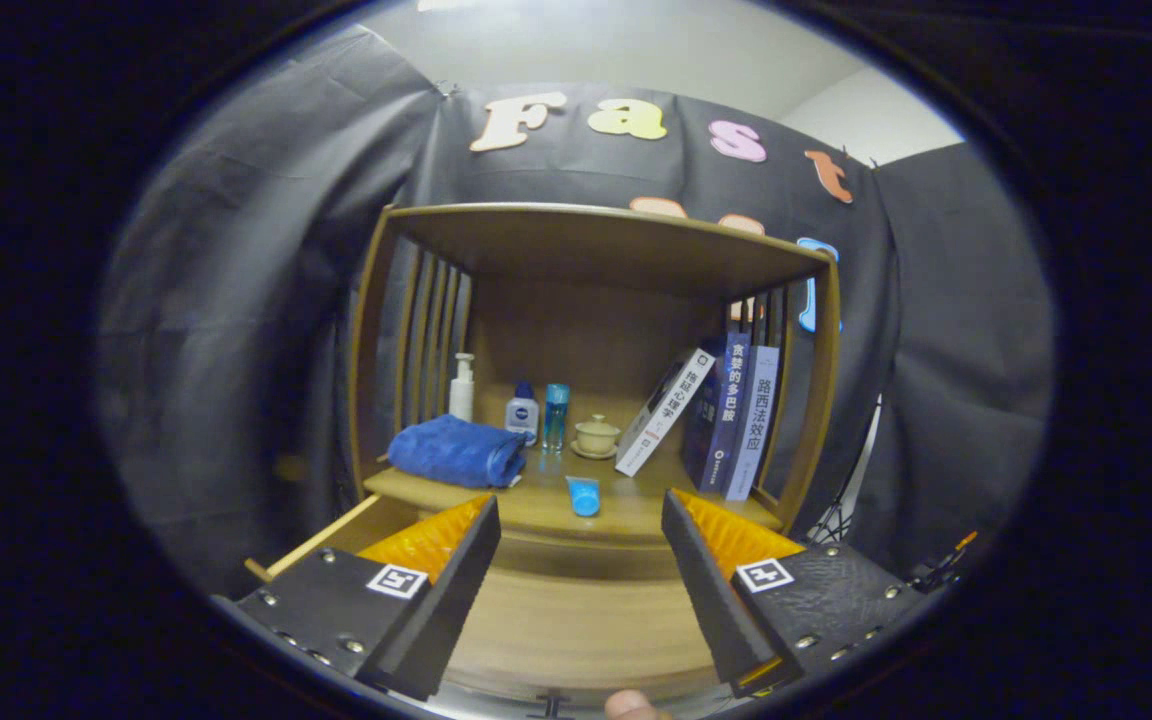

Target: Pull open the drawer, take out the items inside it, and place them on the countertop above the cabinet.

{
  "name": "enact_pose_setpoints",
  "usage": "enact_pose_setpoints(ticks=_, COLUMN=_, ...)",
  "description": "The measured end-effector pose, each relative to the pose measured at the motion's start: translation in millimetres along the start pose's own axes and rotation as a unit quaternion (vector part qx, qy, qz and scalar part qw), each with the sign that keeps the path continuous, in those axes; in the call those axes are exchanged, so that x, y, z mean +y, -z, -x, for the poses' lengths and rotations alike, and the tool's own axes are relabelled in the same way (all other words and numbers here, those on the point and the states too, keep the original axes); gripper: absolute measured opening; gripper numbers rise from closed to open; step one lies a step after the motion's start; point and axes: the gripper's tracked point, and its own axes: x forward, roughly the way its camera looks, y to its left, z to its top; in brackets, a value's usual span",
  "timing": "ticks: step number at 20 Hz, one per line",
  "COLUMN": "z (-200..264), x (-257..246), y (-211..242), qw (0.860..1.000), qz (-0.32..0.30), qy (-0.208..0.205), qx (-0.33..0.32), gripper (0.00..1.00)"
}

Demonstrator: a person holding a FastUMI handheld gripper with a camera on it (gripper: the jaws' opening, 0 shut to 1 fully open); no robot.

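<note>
My gripper (581,520) is open, with nothing between its fingers. It hovers over the pulled-out wooden drawer (576,630), whose bare bottom shows between and below the fingers. Just ahead of the fingers is the countertop (626,515) of the wooden cabinet. A small blue tube (584,496) lies on the countertop near its front edge, straight beyond the gap between the fingers. A folded blue towel (456,452) rests on the countertop beyond the left finger.
At the back of the countertop stand a white pump bottle (462,388), a small blue-capped bottle (522,413), a slim blue bottle (556,416) and a lidded cup on a saucer (596,436). Several books (726,420) lean at the right. A shelf board (606,245) roofs the countertop.
</note>
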Motion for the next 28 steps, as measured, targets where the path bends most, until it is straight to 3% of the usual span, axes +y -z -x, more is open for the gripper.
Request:
enact_pose_setpoints(ticks=9, z=77, x=4, y=78, qw=0.999, qz=0.024, qy=0.017, qx=-0.034, gripper=0.96)
enact_pose_setpoints(ticks=11, z=86, x=2, y=102, qw=0.999, qz=0.021, qy=0.026, qx=0.007, gripper=0.96)
enact_pose_setpoints(ticks=15, z=103, x=16, y=106, qw=1.000, qz=-0.010, qy=0.006, qx=-0.009, gripper=0.97)
enact_pose_setpoints(ticks=21, z=91, x=-14, y=148, qw=0.998, qz=-0.034, qy=0.042, qx=0.021, gripper=0.97)
enact_pose_setpoints(ticks=23, z=80, x=2, y=164, qw=0.999, qz=-0.033, qy=0.020, qx=0.035, gripper=0.97)
enact_pose_setpoints(ticks=28, z=74, x=20, y=190, qw=0.997, qz=-0.023, qy=0.012, qx=0.071, gripper=0.97)
